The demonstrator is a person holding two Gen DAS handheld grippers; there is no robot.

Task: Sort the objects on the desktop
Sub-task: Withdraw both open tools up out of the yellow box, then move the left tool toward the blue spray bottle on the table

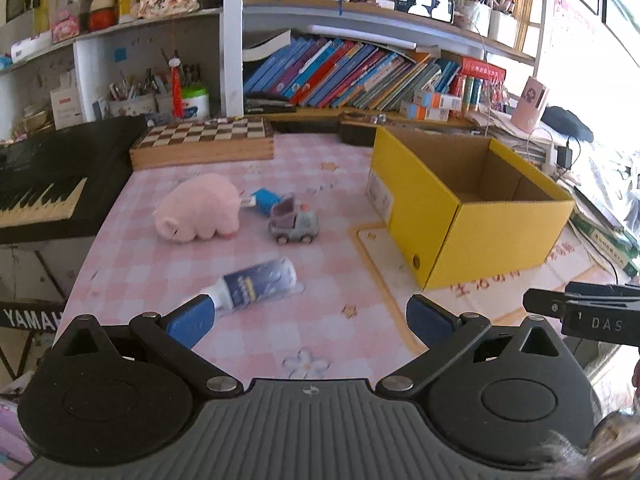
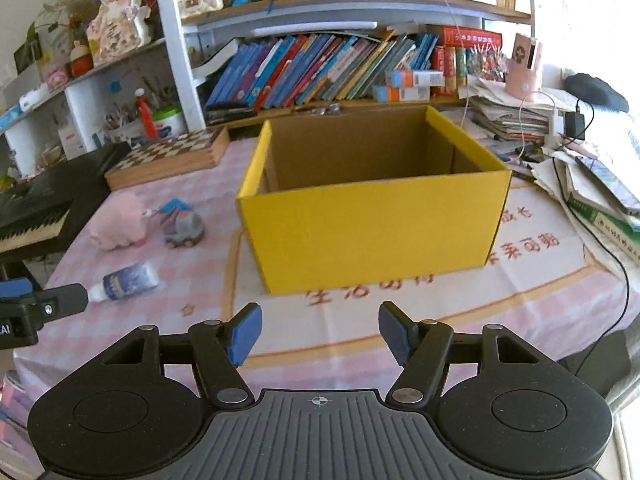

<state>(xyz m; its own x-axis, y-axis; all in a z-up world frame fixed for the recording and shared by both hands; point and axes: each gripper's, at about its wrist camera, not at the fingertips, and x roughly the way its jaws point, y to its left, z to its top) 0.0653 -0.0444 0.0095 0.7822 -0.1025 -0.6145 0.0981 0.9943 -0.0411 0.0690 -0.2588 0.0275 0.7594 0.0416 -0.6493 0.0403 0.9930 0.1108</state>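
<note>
The table (image 1: 248, 344) wears a pink checked cloth. On it lies a soft pink plush pig (image 1: 198, 212) on its belly. Just beside the pig sits a small grey toy car with a purple top (image 1: 293, 224), and a small blue box (image 1: 264, 199) peeks out from between and behind them. Nearer the camera a white and dark blue plastic bottle (image 1: 256, 286) lies on its side (it looks a bit blurry). A big yellow cardboard box (image 2: 376, 216) stands open on the right part of the table, on a white mat with red writing (image 2: 532, 256). The inside that can be seen looks bare and brown.

The left gripper (image 1: 310, 318) hangs over the table with its blue pads wide apart and nothing between them. The bottle lies just past its left pad. The right gripper (image 2: 320, 334) faces the yellow box, pads apart too, holding nothing.

Behind the table are a wooden chessboard box (image 1: 204, 142), a black keyboard piano (image 1: 44, 188) and shelves of leaning books (image 1: 344, 74).
</note>
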